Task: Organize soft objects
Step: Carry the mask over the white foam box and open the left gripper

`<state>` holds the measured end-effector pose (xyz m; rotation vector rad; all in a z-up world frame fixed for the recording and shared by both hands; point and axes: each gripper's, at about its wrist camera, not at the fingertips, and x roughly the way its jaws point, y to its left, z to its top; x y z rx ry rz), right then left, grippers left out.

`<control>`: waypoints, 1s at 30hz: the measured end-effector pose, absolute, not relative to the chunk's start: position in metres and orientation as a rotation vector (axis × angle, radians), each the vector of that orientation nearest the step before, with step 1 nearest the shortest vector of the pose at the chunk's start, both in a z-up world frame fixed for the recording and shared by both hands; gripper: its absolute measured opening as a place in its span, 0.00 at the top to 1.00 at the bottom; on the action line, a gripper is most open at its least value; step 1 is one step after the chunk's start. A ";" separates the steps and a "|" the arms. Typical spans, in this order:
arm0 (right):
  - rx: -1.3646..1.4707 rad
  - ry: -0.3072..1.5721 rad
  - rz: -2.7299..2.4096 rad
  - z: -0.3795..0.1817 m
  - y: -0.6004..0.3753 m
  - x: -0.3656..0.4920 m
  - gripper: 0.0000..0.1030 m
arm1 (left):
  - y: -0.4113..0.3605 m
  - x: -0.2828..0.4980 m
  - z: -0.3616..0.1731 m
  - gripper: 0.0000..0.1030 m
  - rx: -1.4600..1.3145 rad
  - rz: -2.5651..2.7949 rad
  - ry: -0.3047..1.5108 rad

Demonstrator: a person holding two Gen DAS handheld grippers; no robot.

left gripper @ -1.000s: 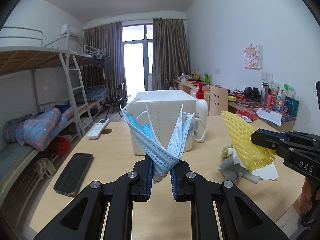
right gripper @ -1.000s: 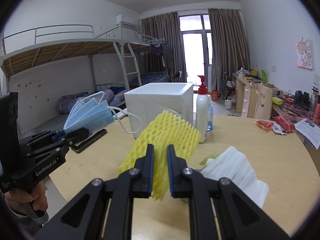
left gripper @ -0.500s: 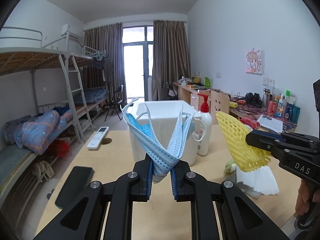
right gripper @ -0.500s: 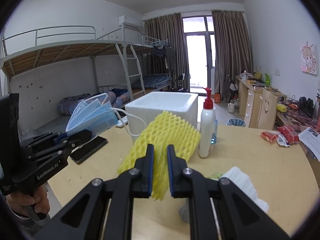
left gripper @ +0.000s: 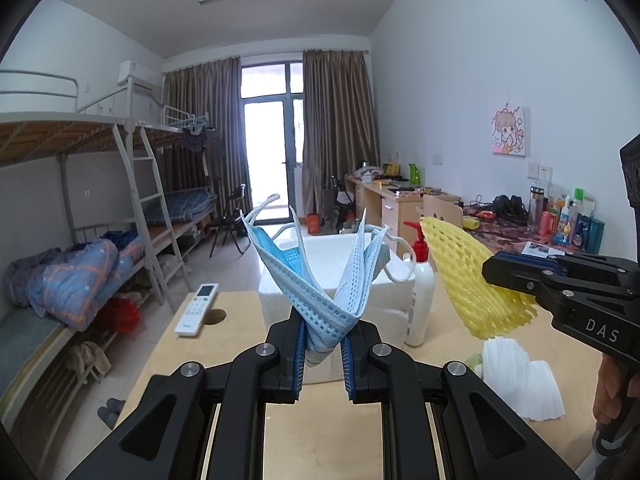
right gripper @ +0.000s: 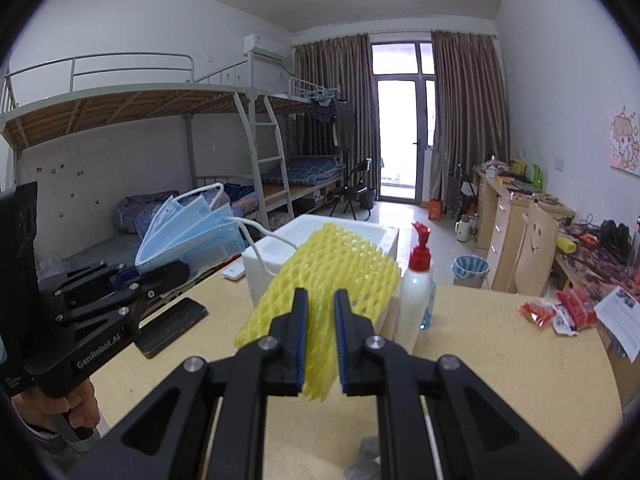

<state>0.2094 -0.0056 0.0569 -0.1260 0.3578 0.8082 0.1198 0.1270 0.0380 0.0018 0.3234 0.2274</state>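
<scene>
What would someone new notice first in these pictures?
Probably the left tongs shut on a bunch of blue face masks, fanned out in mid-air. Beside them, the right tongs grip a yellow foam net, both raised before the white foam box on the table.

A white remote (left gripper: 197,309) lies on the table (left gripper: 224,354) at ten o'clock; a pump bottle (left gripper: 419,298) stands at one o'clock, seemingly touching the foam box (left gripper: 386,292).
</scene>
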 end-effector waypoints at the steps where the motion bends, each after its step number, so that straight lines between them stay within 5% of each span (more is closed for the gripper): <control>1: -0.124 0.357 0.809 0.059 -0.005 0.211 0.85 | 0.128 0.122 0.040 0.84 0.003 0.229 0.323; 30: -0.175 0.389 0.815 0.068 0.040 0.276 0.85 | 0.163 0.222 0.049 0.84 0.017 0.218 0.362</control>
